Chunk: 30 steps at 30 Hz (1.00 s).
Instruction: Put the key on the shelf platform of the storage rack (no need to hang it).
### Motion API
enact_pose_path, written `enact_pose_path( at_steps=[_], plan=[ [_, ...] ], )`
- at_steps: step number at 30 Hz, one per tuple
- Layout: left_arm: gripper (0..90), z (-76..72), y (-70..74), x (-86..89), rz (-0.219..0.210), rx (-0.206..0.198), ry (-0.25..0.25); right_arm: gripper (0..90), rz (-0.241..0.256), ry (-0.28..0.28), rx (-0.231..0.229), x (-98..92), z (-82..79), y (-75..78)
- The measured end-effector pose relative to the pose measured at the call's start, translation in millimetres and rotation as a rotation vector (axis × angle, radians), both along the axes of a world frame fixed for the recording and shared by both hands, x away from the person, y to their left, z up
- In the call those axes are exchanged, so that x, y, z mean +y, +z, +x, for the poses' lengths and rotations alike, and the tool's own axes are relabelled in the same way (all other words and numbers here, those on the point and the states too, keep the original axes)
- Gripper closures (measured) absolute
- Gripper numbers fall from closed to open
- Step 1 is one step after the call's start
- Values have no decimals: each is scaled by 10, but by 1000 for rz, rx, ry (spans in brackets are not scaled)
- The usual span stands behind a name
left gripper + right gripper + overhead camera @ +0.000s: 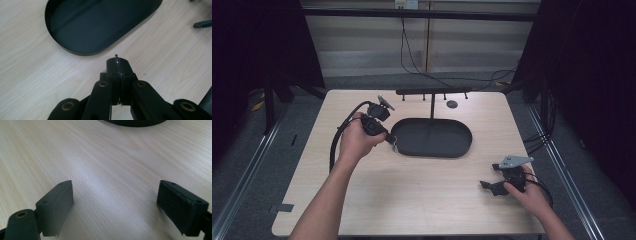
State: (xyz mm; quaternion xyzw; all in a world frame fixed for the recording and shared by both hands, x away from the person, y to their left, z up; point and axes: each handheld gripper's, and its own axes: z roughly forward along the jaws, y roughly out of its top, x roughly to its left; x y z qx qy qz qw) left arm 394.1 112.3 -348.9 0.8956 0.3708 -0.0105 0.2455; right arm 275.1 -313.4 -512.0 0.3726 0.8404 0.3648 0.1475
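My left gripper (391, 141) hovers just off the near left end of a black oval tray (447, 141). Its jaws are shut on a thin metal piece (116, 57), seemingly a small ring or hook, whose edge pokes out past the pads. In the left gripper view the tray (100, 22) lies right beyond the jaw tips (117, 61). My right gripper (486, 185) rests low over the table's near right part, open, with bare wood between its pads (115, 193). The tray's rim (135, 122) lies at the top edge of the right gripper view.
A thin post (432, 105) rises from the tray and carries a black crossbar (432, 91) with several short pegs. A small dark disc (452, 104) lies on the table behind the tray. The wooden table (412, 190) ends in dark floor on all sides.
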Motion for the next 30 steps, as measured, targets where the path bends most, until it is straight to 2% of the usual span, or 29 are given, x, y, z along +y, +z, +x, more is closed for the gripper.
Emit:
enact_pose_path(
  at_steps=[20,30],
  plan=[
    [890,89,230,-153,20,-32,-18,135,1,-1,-1,1,0,0],
    [890,149,250,-243,10,-29,-26,134,1,0,-2,0,1,-1]
  ],
)
